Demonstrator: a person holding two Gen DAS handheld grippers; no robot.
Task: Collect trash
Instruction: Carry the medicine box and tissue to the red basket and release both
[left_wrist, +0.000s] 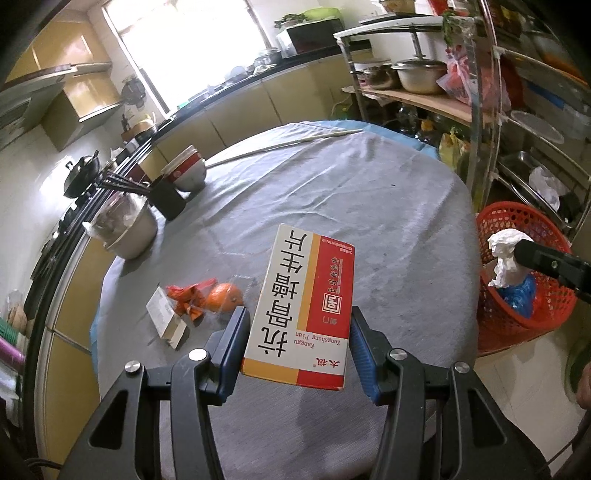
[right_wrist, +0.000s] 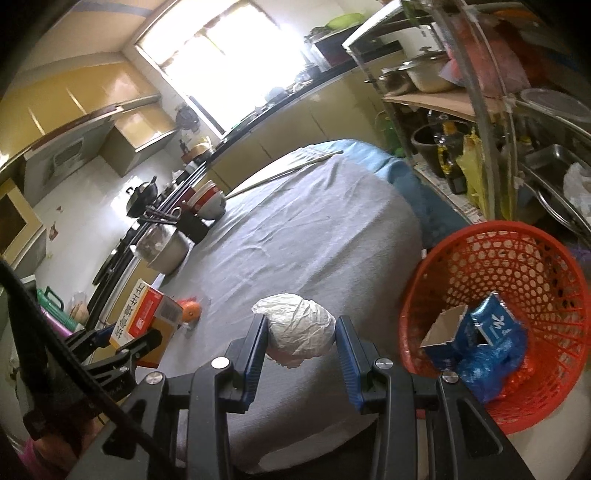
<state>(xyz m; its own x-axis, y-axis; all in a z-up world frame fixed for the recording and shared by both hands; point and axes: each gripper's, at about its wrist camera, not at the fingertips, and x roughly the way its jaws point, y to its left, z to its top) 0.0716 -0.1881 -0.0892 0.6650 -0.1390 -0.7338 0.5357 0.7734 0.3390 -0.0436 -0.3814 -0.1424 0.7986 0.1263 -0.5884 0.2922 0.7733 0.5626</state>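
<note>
My left gripper (left_wrist: 297, 345) is shut on a red, white and yellow medicine box (left_wrist: 301, 306), held above the grey-clothed table (left_wrist: 351, 206). My right gripper (right_wrist: 301, 345) is shut on a crumpled white paper ball (right_wrist: 297, 325), near the table's right edge. A red mesh basket (right_wrist: 524, 258) stands on the floor to the right of the table, with blue wrappers (right_wrist: 487, 343) and a small carton inside. The left wrist view shows the right gripper's tip (left_wrist: 532, 254) with the paper (left_wrist: 504, 258) over the basket (left_wrist: 517, 328). In the right wrist view the left gripper (right_wrist: 122, 339) with the box (right_wrist: 142, 314) is at left.
On the table lie an orange (left_wrist: 223, 297), red wrapper scraps (left_wrist: 186, 297) and a small pale box (left_wrist: 166, 319). At the far left stand a steel pot (left_wrist: 125, 229), a black holder with chopsticks (left_wrist: 164, 197) and stacked bowls (left_wrist: 186, 171). A metal rack (left_wrist: 480, 110) of pots stands right.
</note>
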